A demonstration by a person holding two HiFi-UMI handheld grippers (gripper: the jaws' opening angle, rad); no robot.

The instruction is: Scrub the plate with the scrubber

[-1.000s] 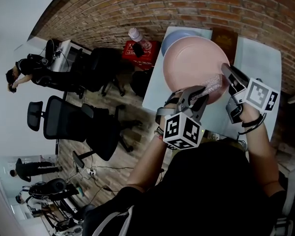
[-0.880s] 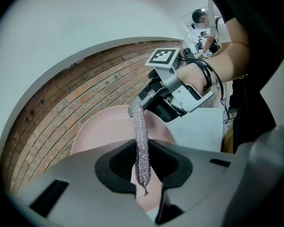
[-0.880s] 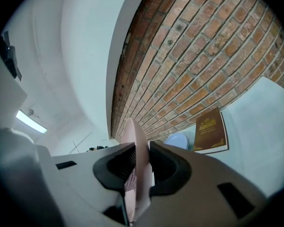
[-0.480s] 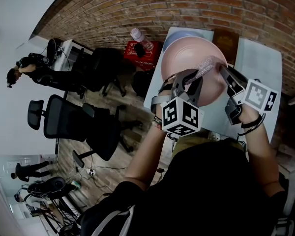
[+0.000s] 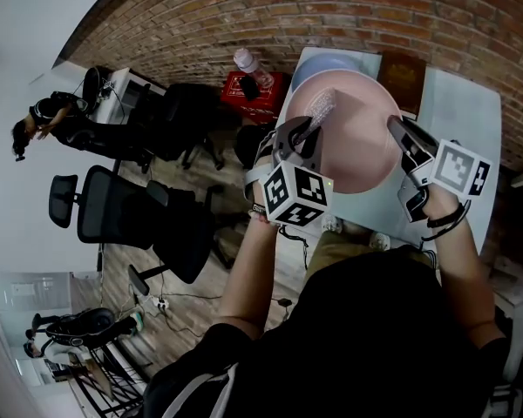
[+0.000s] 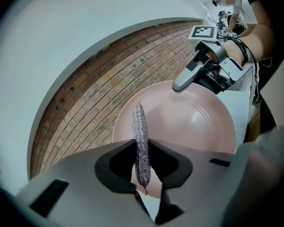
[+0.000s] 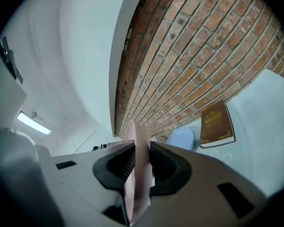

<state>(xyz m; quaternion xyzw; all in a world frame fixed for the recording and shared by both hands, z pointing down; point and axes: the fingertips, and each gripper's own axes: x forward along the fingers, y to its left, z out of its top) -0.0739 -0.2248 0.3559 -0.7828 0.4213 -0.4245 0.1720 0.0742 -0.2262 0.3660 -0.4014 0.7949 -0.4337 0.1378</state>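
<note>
Holding a pink plate [image 5: 357, 146] up on edge above the pale table [image 5: 458, 103], the right gripper [image 5: 399, 133] pinches the plate's right rim; in the right gripper view both ribbed pads sit on the thin pink edge [image 7: 139, 150], and the jaws have just been opening a little with the rim between them. The left gripper [image 5: 309, 129] is at the plate's left side, its fingers pressed onto a flat, silvery, glittering scrubber [image 5: 321, 107] that sticks out past the fingertips. In the left gripper view the scrubber [image 6: 141, 136] stands upright between the dark jaws, in front of the plate's [image 6: 194, 122] left part, with the right gripper [image 6: 180, 84] at the far rim. Whether the scrubber's tip touches the pink face cannot be told. Behind the plate, a pale blue plate [image 7: 182, 138] and a brown book [image 7: 217, 124] lie on the table beside the brick wall [image 5: 331, 7].
</note>
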